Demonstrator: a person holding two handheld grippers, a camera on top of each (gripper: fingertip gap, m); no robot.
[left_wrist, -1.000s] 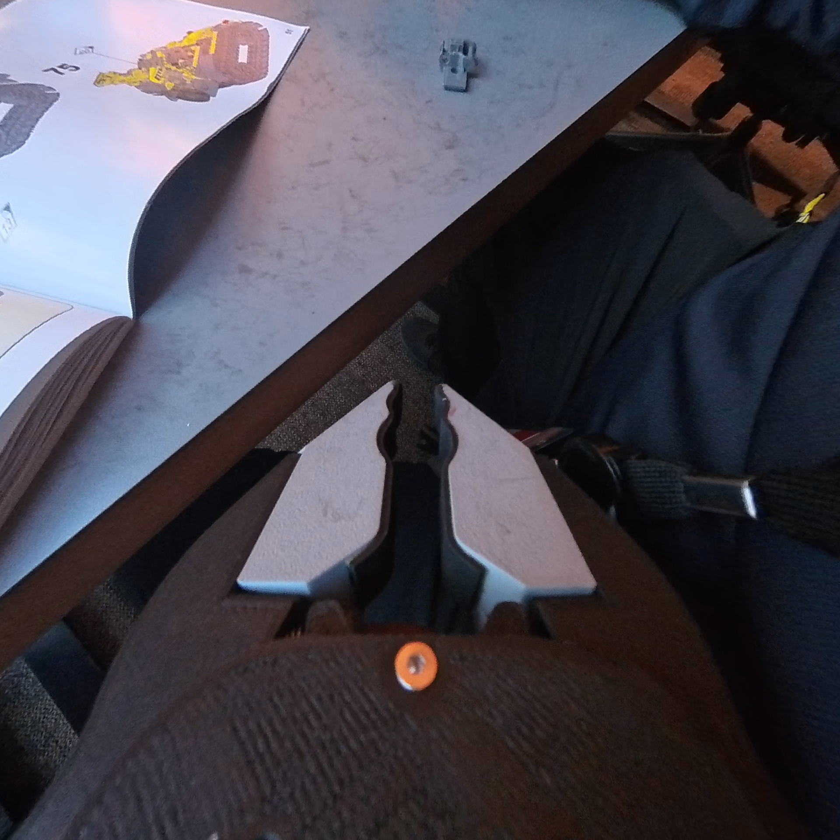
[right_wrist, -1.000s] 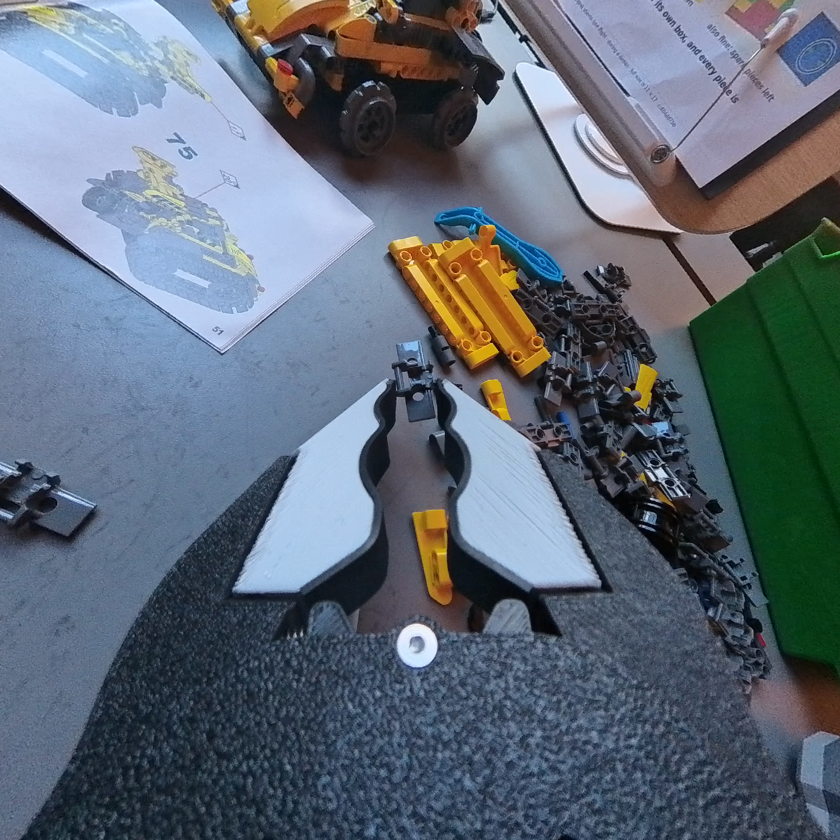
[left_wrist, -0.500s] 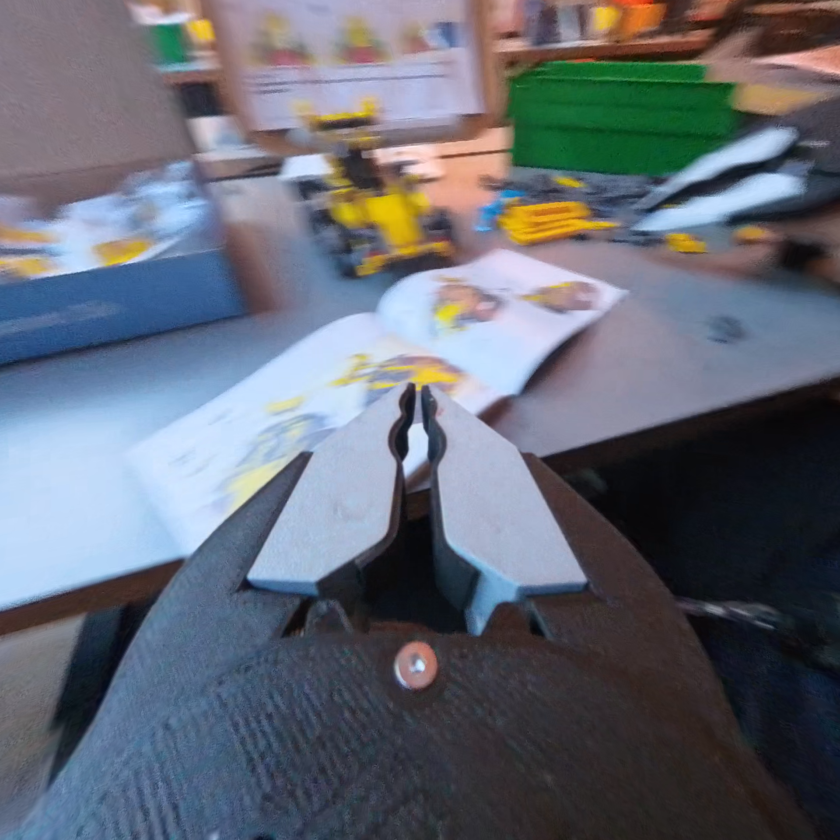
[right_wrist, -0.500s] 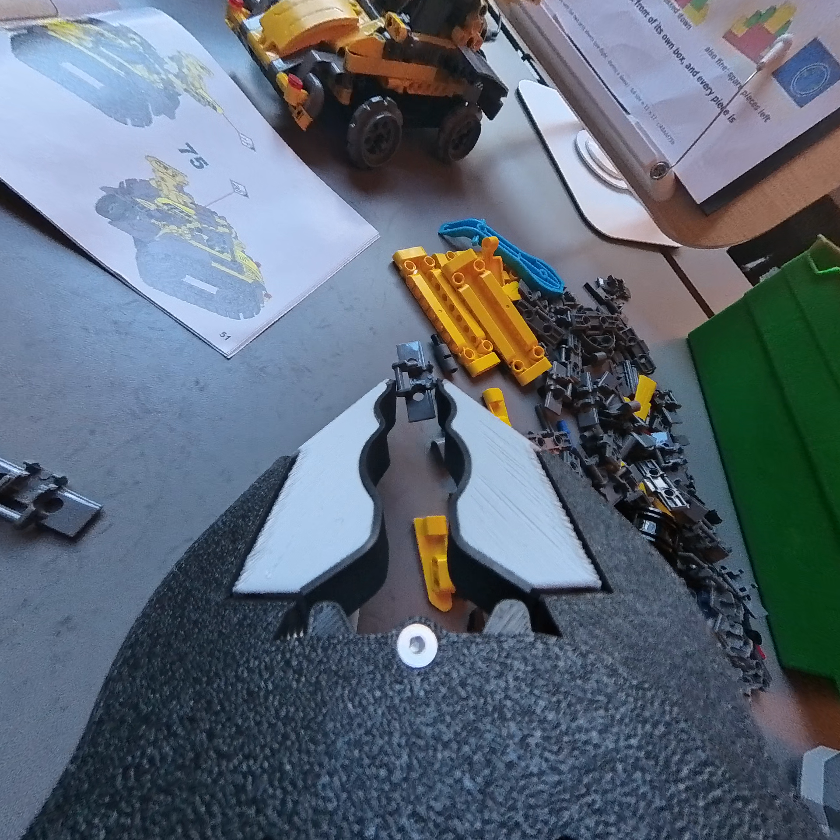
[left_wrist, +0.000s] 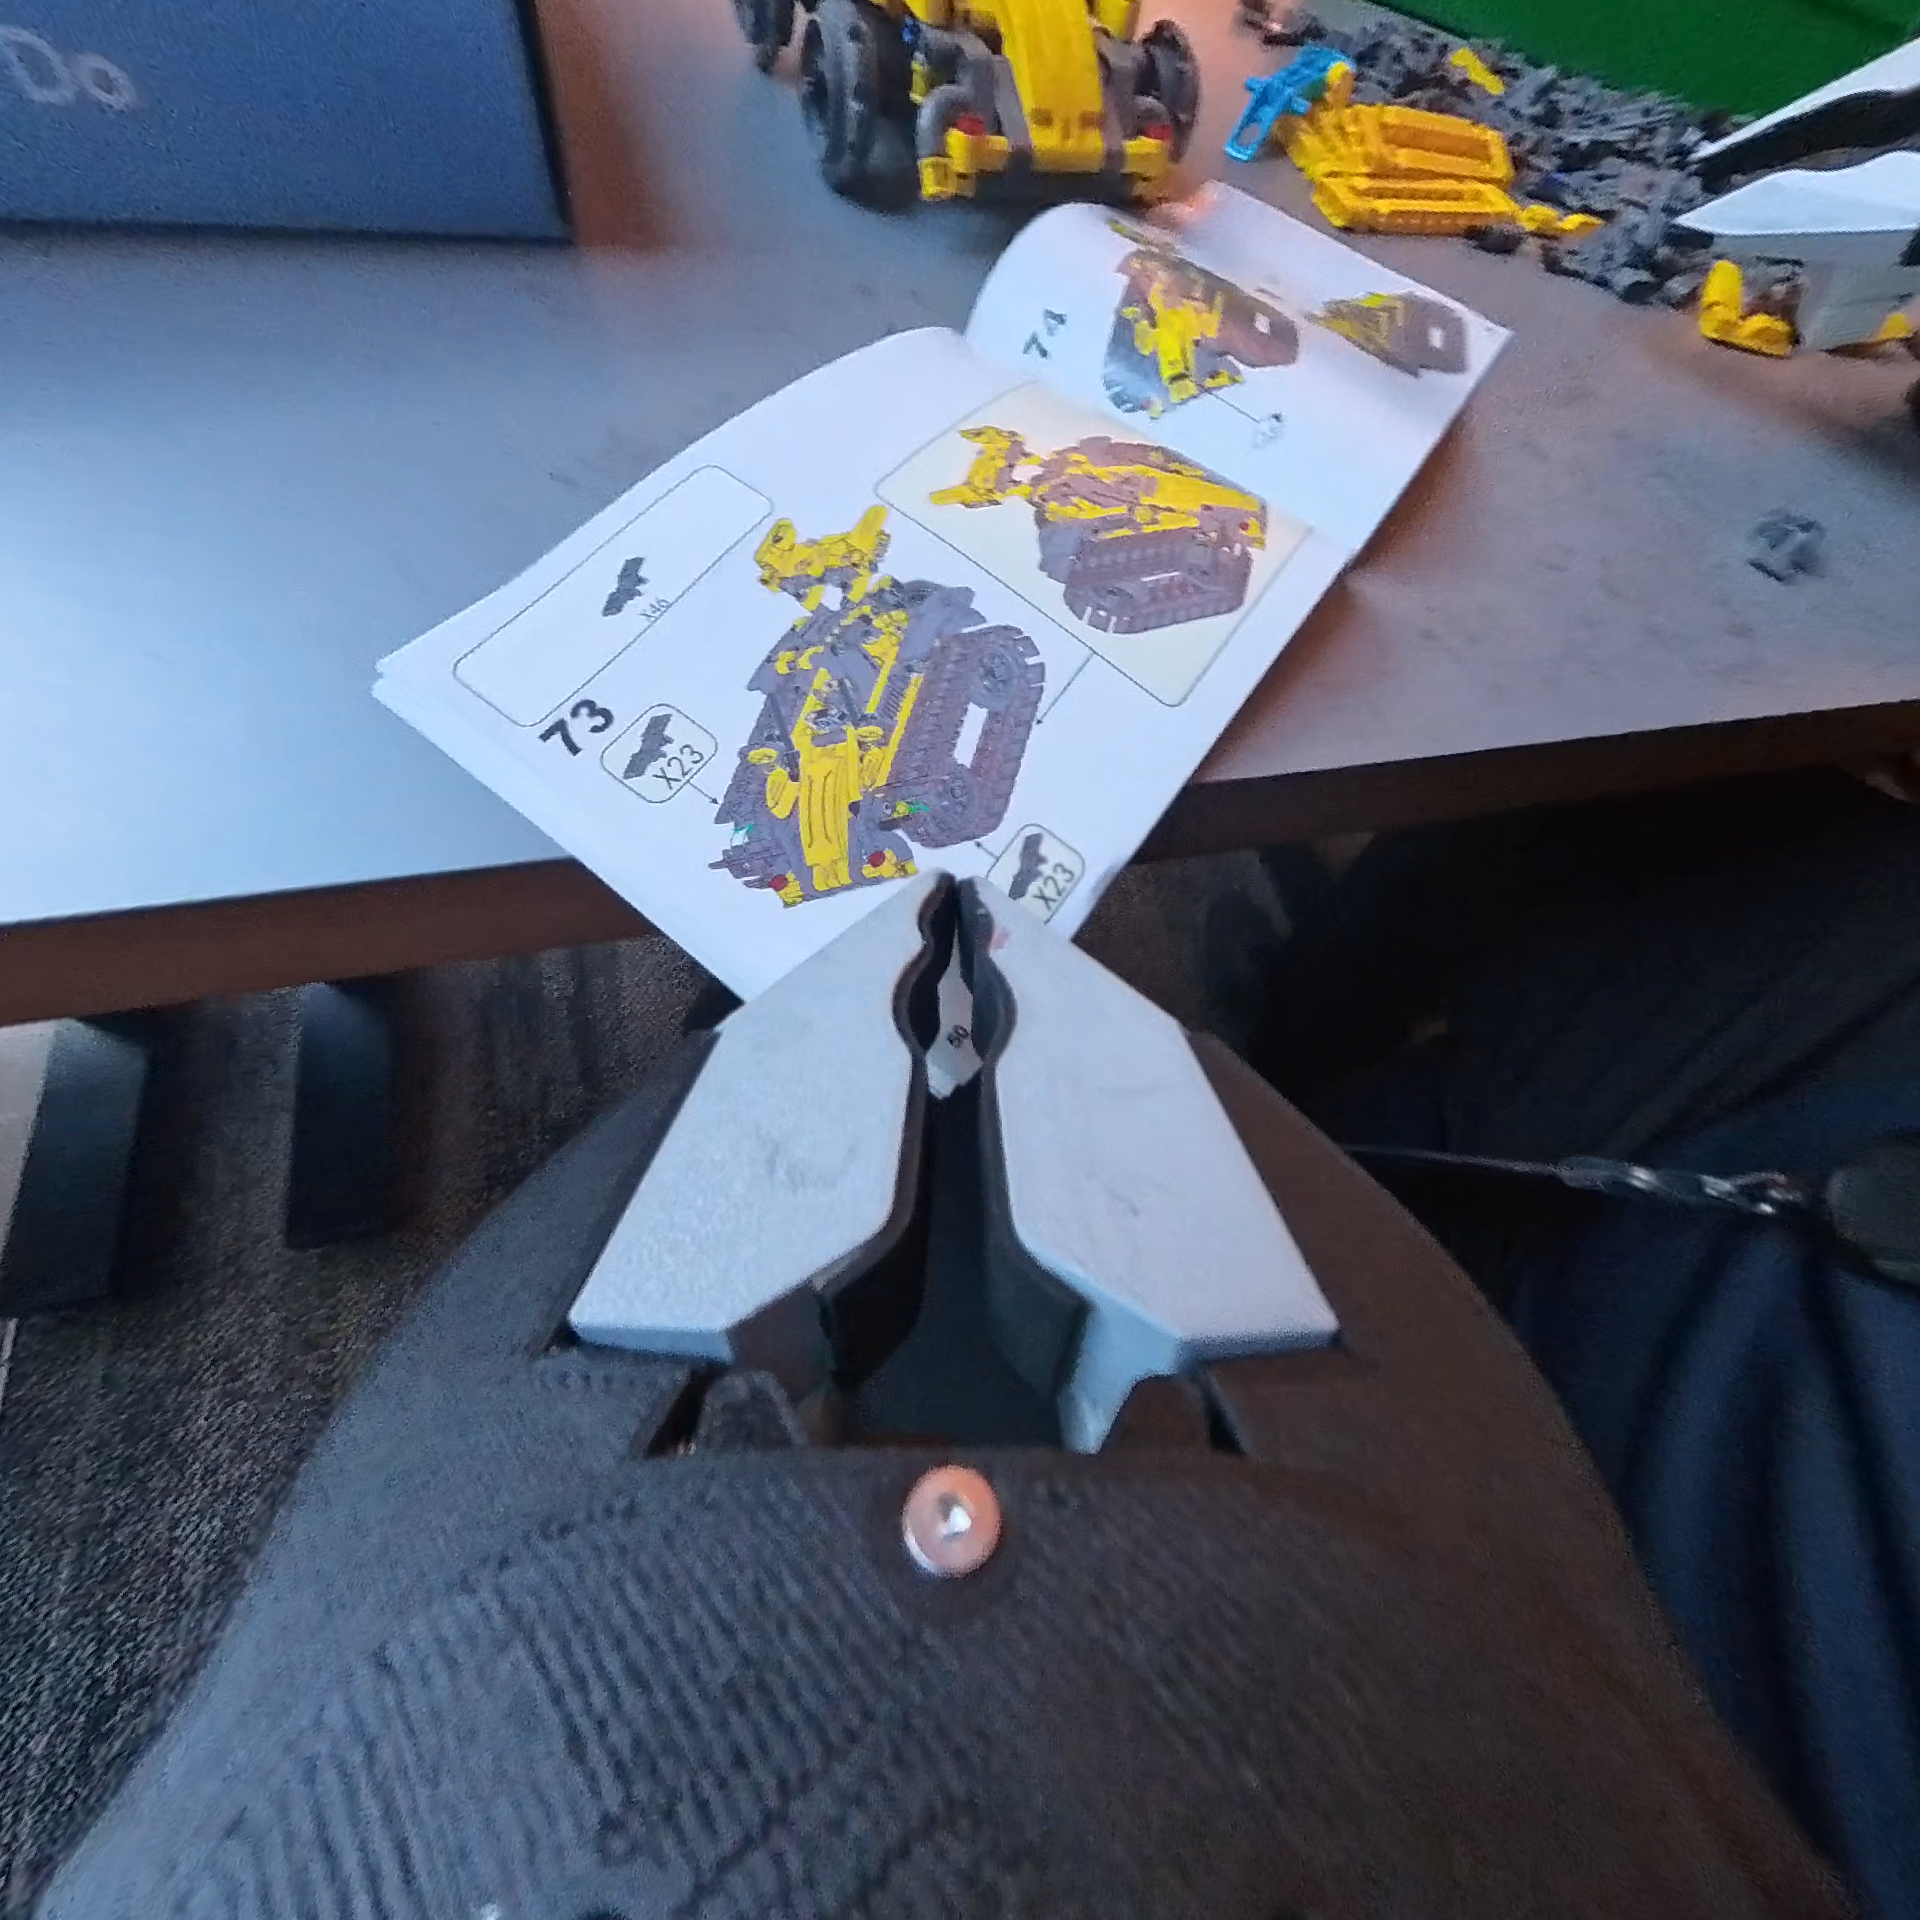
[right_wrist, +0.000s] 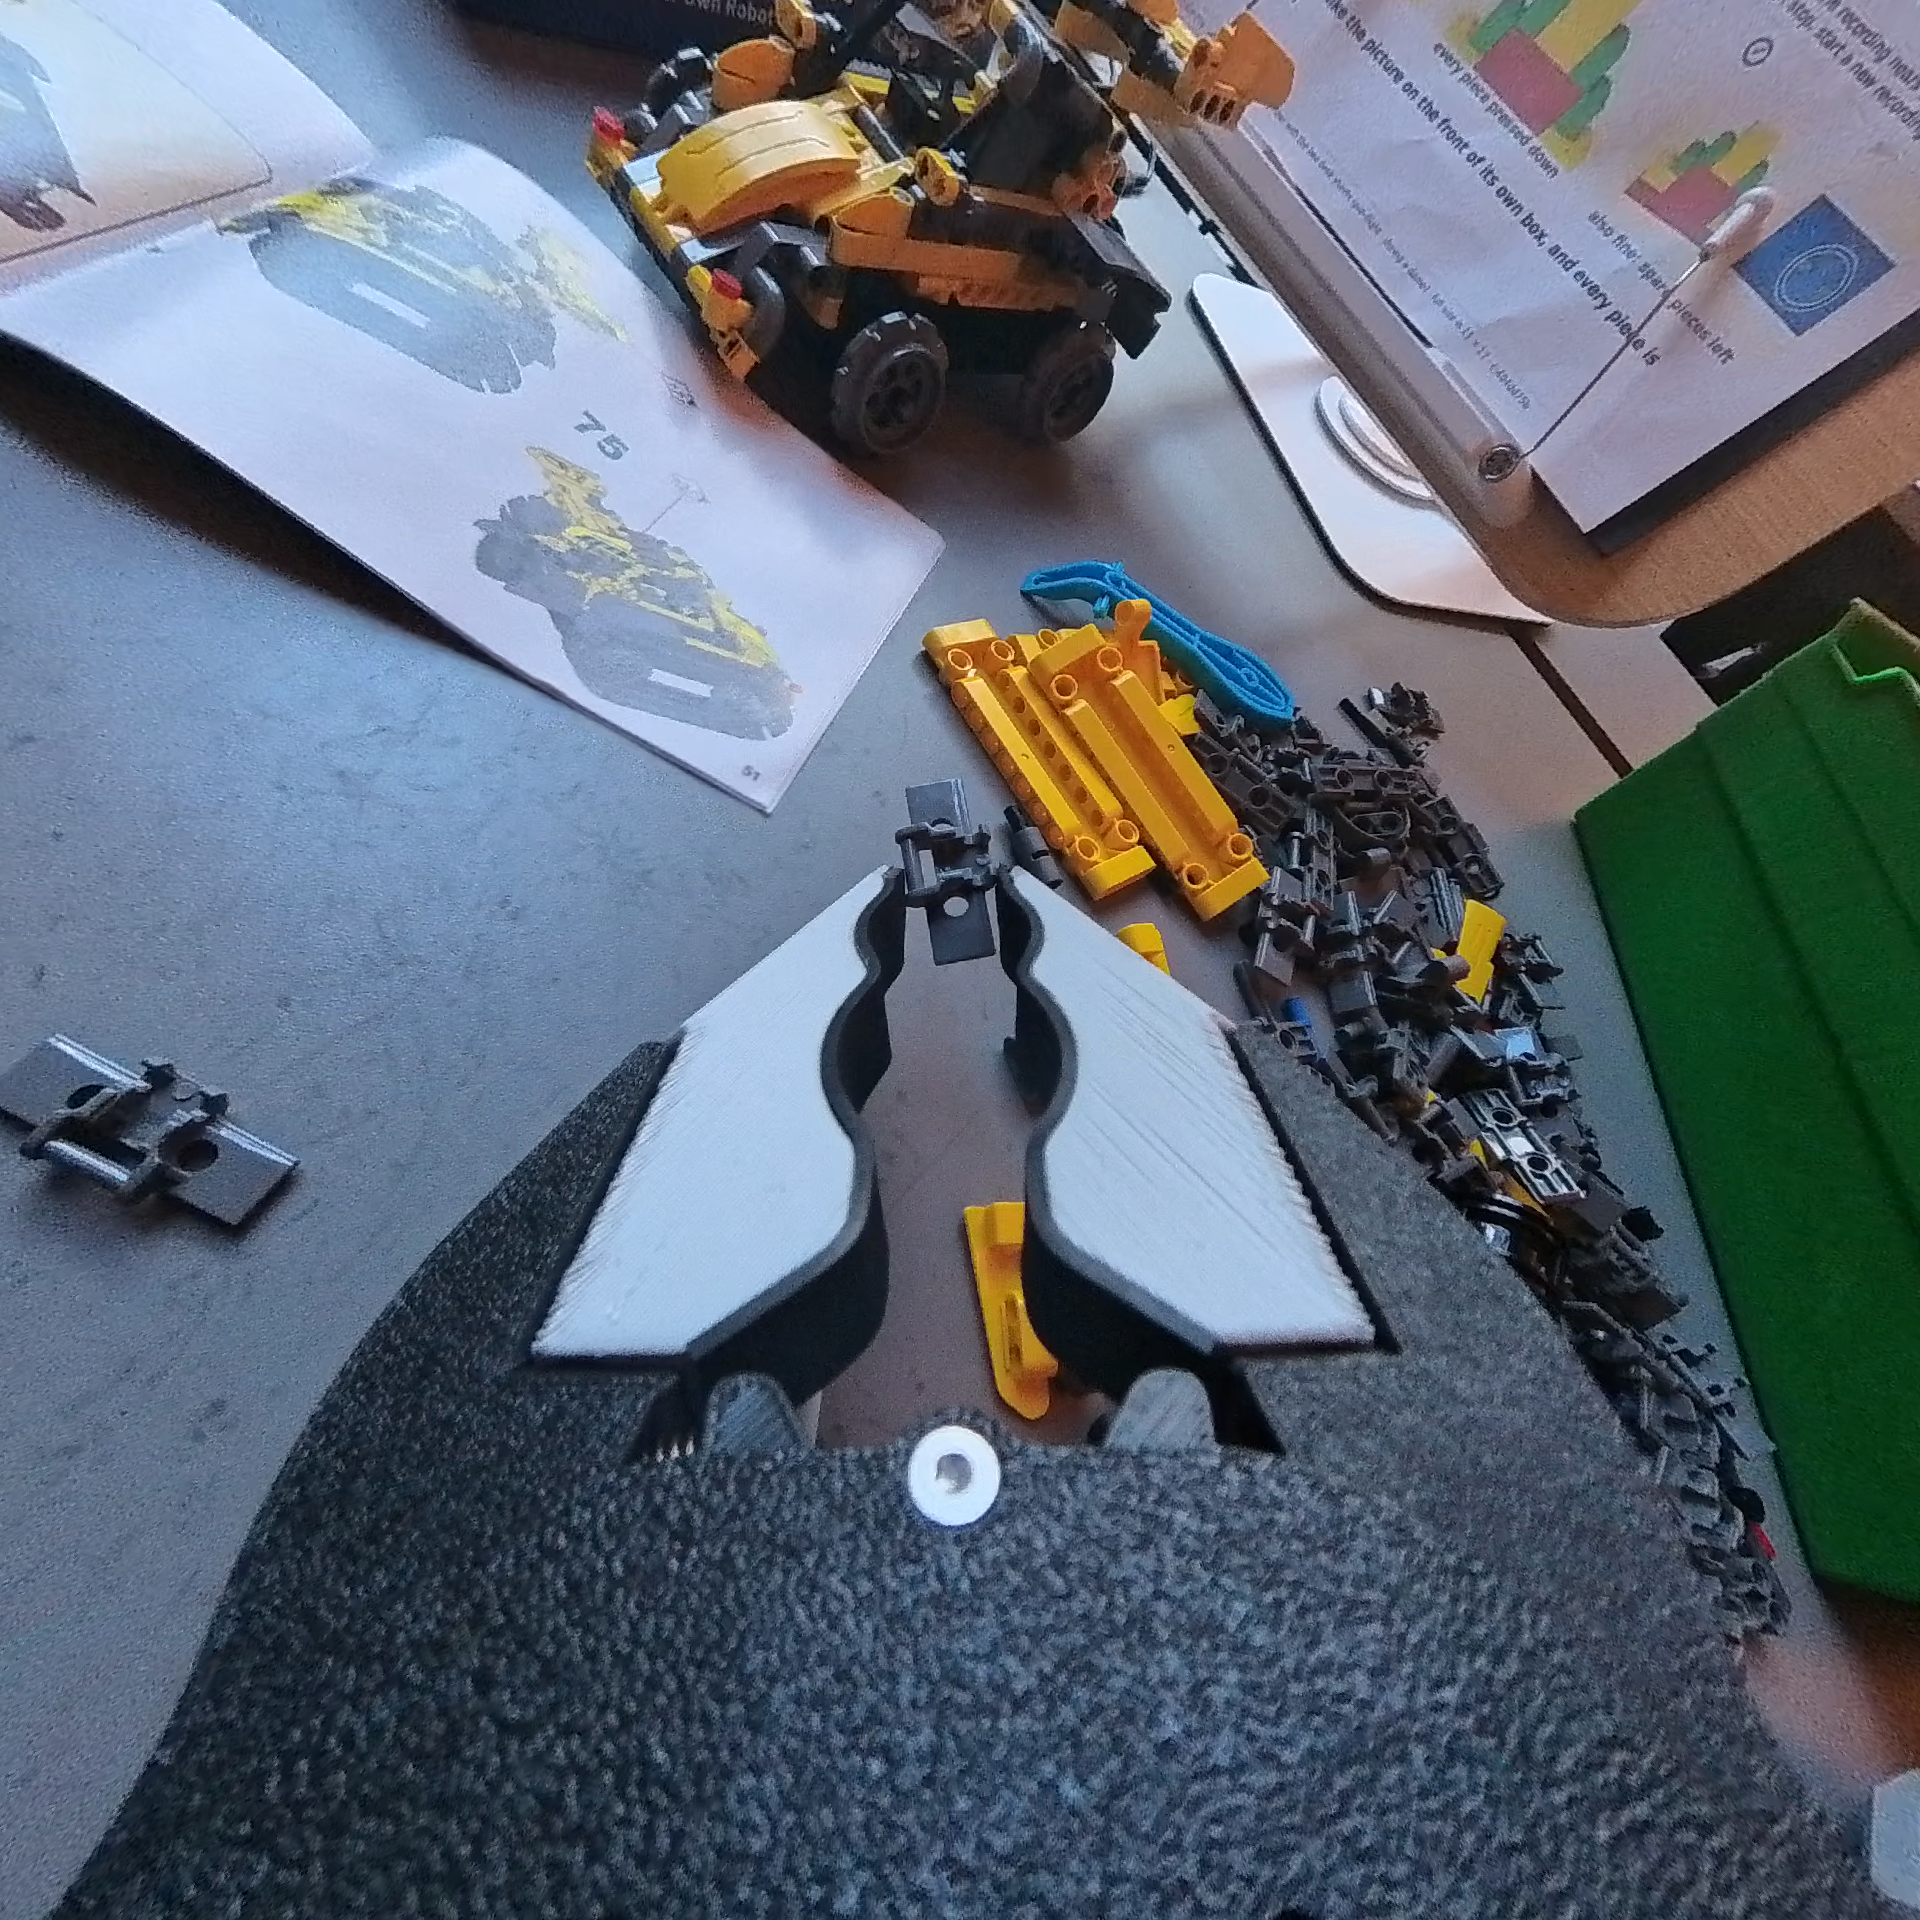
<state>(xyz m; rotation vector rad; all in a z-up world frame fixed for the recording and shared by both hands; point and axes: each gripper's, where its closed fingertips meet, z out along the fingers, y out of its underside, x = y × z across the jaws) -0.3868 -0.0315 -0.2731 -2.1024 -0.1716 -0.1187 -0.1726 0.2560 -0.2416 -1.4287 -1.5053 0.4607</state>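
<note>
Stretching across both views, the grey table (left_wrist: 208, 520) carried an open instruction booklet (left_wrist: 935, 582), whose near pages hung out past the table's front edge. Behind it stood a yellow and black vehicle model (right_wrist: 883, 239), and to its right lay a heap of small dark pieces (right_wrist: 1403, 935) beside yellow beams (right_wrist: 1091, 769) and a green bin (right_wrist: 1766, 1039).

A second before, the left claw (left_wrist: 954, 904) had pointed down past the table edge, slightly parted and empty. It had since swung up to face the booklet, and its jaws were nearly closed on the overhanging corner of a page, a sliver of white paper showing between them. The page looked thin and limp, curving up from the spine.

The right claw (right_wrist: 948, 883) had hardly shifted. It hovered low over the table near the beams, narrowly set, its tips pinching a small dark grey track link (right_wrist: 951, 914) by its pinned cross-bar. A second link (right_wrist: 135, 1127) of the same kind lay flat on the table, well apart to the left, and a small yellow piece (right_wrist: 1008, 1299) lay beneath the claw.
</note>
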